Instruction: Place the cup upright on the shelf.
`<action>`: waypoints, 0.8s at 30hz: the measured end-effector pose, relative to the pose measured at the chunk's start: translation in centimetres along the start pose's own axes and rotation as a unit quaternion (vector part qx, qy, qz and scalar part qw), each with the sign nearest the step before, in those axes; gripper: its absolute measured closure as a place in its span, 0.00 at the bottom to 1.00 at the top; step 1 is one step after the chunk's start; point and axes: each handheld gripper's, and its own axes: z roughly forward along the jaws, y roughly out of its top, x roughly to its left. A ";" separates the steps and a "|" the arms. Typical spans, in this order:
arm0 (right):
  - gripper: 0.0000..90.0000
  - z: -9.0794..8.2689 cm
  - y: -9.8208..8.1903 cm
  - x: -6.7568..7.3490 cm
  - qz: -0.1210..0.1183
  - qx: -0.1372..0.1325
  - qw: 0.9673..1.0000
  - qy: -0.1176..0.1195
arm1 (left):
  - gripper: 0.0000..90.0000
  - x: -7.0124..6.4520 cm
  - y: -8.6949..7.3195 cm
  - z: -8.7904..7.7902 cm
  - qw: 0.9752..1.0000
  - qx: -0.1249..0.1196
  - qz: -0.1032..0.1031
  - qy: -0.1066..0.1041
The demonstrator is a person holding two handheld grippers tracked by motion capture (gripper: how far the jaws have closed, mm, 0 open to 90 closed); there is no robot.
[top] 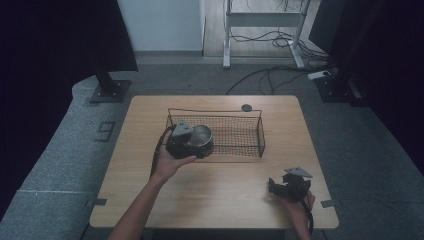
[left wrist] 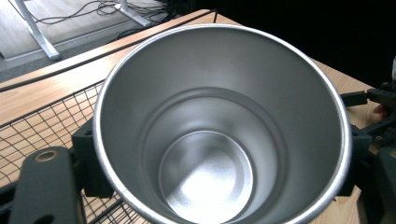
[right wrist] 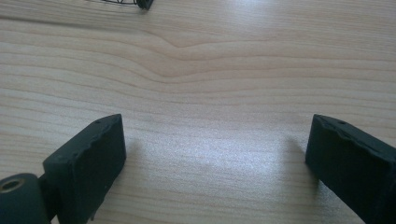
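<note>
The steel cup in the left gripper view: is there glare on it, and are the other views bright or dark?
Left gripper view: the steel cup is sharp, with a bright glare patch on its inner bottom. High view: dim overall, dark at both sides. Right gripper view: a soft sheen on the wooden table between the jaws, grain clear.

A round cup of brushed silvery steel sits at the left end of a black wire-mesh basket on the light wooden table — its open mouth faces up, tipped a little toward the near side. In the left gripper view the steel cup is empty, its walls stepping inward to a flat, shiny bottom — black jaws press its rim from both sides. The basket is long, low and open-topped.
</note>
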 end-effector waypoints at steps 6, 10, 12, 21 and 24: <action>0.05 0.0 0.0 0.0 0.001 0.000 1.000 -0.001 | 0.21 0.2 0.5 0.0 1.000 -0.001 -0.002 -0.001; 0.05 0.0 0.0 0.0 0.002 -0.001 1.000 -0.002 | 0.21 0.4 0.9 0.0 1.000 -0.002 -0.001 0.002; 0.05 0.0 0.0 0.0 0.002 -0.001 1.000 -0.002 | 0.21 0.6 1.0 0.0 1.000 -0.001 -0.003 0.002; 0.05 0.0 0.0 0.0 0.001 -0.001 1.000 -0.002 | 0.21 1.2 1.6 0.2 1.000 0.002 -0.007 0.003; 0.05 0.0 0.0 0.0 0.000 -0.001 1.000 -0.002 | 0.21 1.4 1.8 0.3 1.000 0.002 -0.009 0.004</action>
